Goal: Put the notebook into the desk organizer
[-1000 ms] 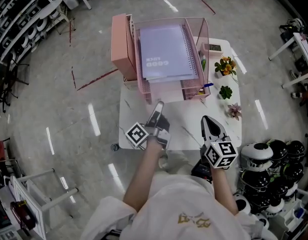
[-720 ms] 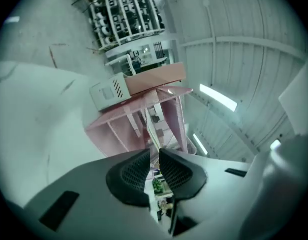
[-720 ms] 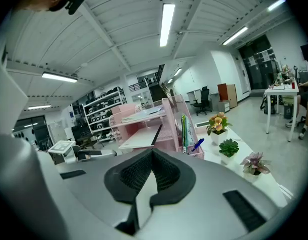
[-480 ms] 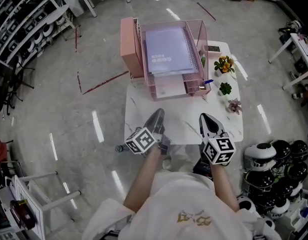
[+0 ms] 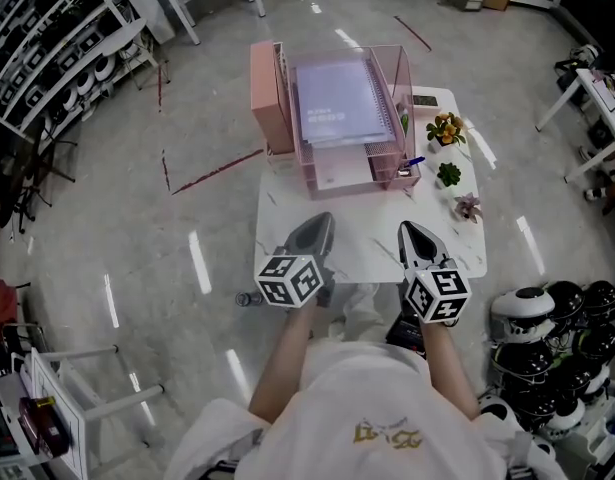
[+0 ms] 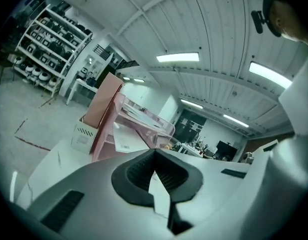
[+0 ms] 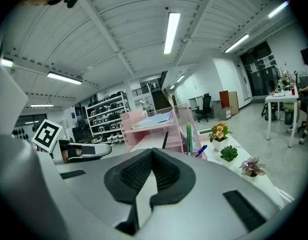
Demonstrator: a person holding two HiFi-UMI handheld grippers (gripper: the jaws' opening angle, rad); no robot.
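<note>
The lavender spiral notebook (image 5: 341, 102) lies flat on the top tray of the pink desk organizer (image 5: 279, 108) at the far side of the white table (image 5: 457, 233). In the right gripper view the notebook (image 7: 152, 120) shows as a stack on the organizer (image 7: 127, 125). My left gripper (image 5: 321, 218) hangs over the table's near edge, jaws shut and empty. My right gripper (image 5: 404, 227) is beside it on the right, also shut with nothing held. Both sit well back from the organizer (image 6: 109, 121).
Small potted plants (image 5: 448, 128) line the table's right side, with pens (image 5: 405, 165) in the organizer's right compartment. Helmets (image 5: 557, 338) crowd the floor at lower right. Shelving (image 5: 47, 58) stands at the left, a white desk (image 5: 602, 98) at the right.
Both grippers have drawn back from the organizer toward the table's near edge. The left gripper's jaws have closed. The notebook stays on the top tray.
</note>
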